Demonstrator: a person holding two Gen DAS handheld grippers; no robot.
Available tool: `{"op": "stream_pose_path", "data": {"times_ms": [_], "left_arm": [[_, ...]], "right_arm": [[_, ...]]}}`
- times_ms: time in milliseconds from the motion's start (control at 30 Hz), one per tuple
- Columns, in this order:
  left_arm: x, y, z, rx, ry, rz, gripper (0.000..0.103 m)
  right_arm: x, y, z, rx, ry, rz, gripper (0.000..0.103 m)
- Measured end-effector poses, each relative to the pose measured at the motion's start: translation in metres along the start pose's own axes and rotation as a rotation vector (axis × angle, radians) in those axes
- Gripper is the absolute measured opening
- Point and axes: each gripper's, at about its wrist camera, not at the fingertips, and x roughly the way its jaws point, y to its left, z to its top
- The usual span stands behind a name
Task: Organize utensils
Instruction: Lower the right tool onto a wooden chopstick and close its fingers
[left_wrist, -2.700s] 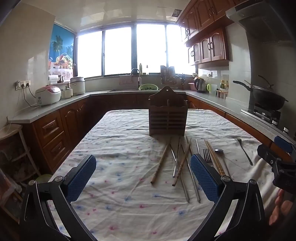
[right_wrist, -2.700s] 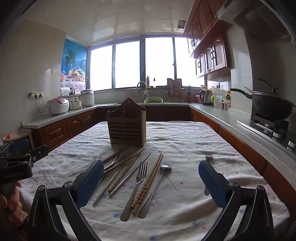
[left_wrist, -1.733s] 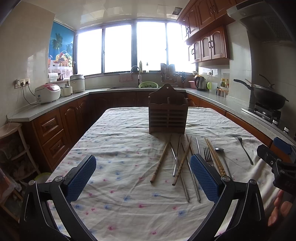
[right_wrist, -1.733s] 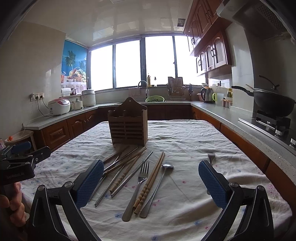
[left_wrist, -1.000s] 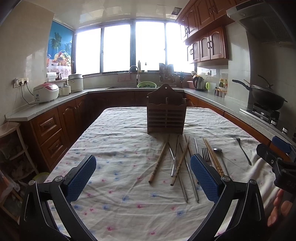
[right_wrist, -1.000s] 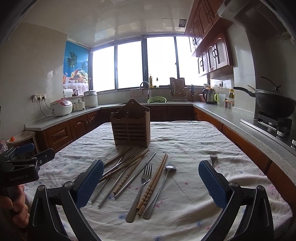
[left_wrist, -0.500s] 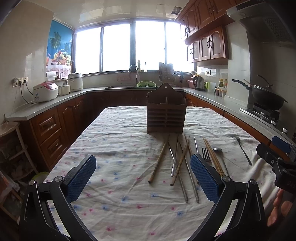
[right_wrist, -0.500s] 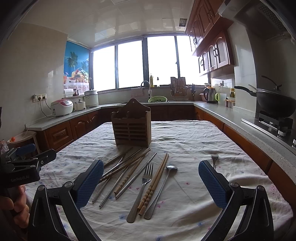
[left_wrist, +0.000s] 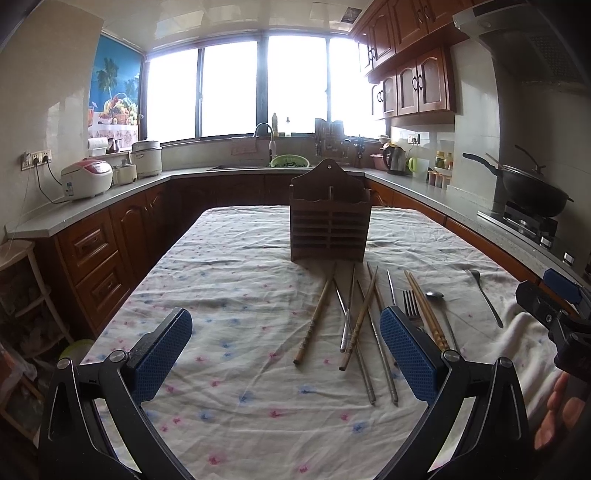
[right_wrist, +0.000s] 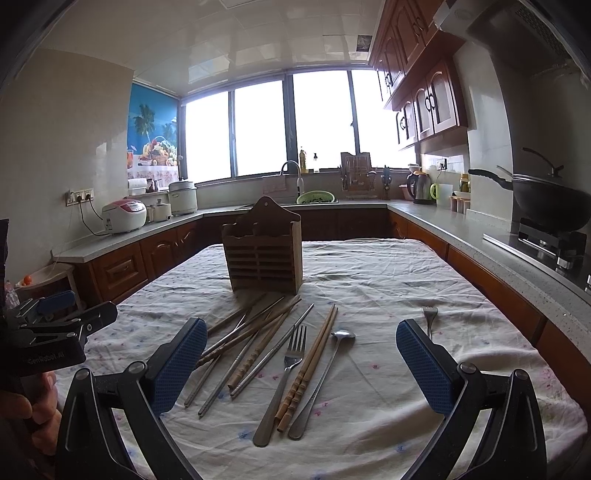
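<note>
Both the left claw (left_wrist: 282, 349) and the right claw (right_wrist: 301, 358) hover spread wide over the desk (left_wrist: 229, 266), where the chopsticks (right_wrist: 308, 363), fork (right_wrist: 284, 373) and spoon (right_wrist: 325, 373) lie near the wooden holder (right_wrist: 263, 251) in the middle.

A wide window (left_wrist: 266, 86) glares white across the far wall; below it runs a grey countertop (left_wrist: 240, 170) over dark wooden cabinets (left_wrist: 92, 251); left of the window hangs a tropical fruit poster (left_wrist: 116, 83); right of it, wooden wall cupboards (left_wrist: 413, 85); nearer than the window stands a table under a floral cloth (left_wrist: 240, 295); the ceiling (right_wrist: 258, 48) above is pale and glossy.
</note>
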Motion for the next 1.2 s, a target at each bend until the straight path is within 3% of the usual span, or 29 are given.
{"op": "stream_pose_path", "data": {"times_ms": [533,933,1200], "left_arm": [[0.090,0.008,0.039,0.031,0.202,-0.039,0.103],[0.177,-0.006,0.060,0.058,0.364,-0.110,0.090],[0.231,-0.027,0.067,0.097,0.443,-0.160,0.079]], "right_arm": [[0.054,-0.037,0.024,0.098,0.143,0.013,0.100],[0.134,-0.056,0.035,0.202,0.301,0.055,0.067],[0.194,-0.067,0.029,0.222,0.440,0.004,0.033]]}}
